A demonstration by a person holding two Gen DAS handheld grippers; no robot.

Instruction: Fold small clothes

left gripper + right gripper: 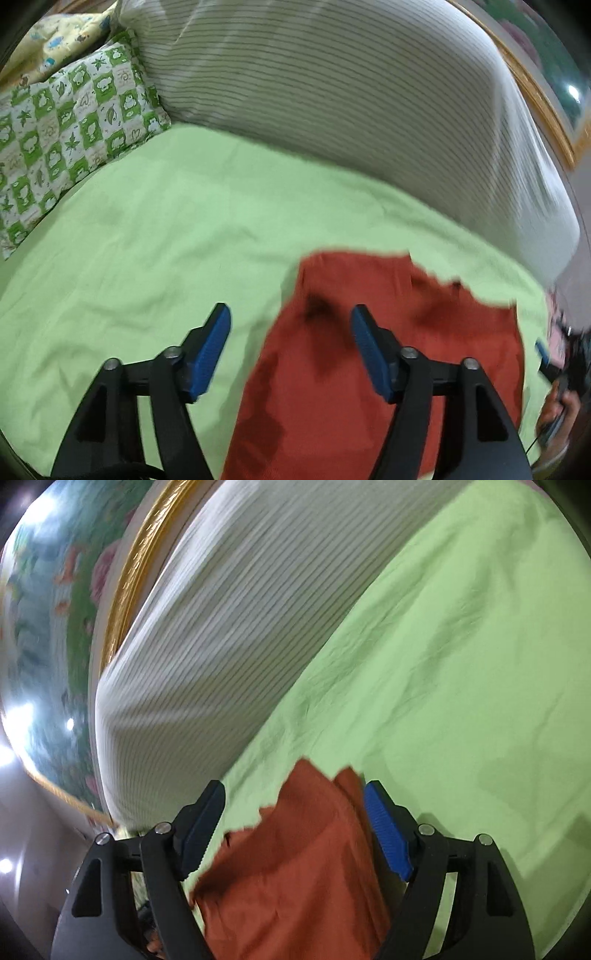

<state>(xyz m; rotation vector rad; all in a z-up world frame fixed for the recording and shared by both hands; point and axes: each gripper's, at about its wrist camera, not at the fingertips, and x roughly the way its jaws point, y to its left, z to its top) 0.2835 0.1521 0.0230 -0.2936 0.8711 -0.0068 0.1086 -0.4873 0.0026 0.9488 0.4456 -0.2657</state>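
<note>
Both grippers let go over the red garment on the bed.

I have the left gripper spread wide and pinching nothing, poised over the left edge of the red garment, which lies flat on the light green sheet. The right gripper is spread too, the cloth's corner between its jaws but apparently not pinched, so I judge I am lining up a fold. Behind sit a striped pillow, a green patterned cushion and a gold-framed picture.
</note>
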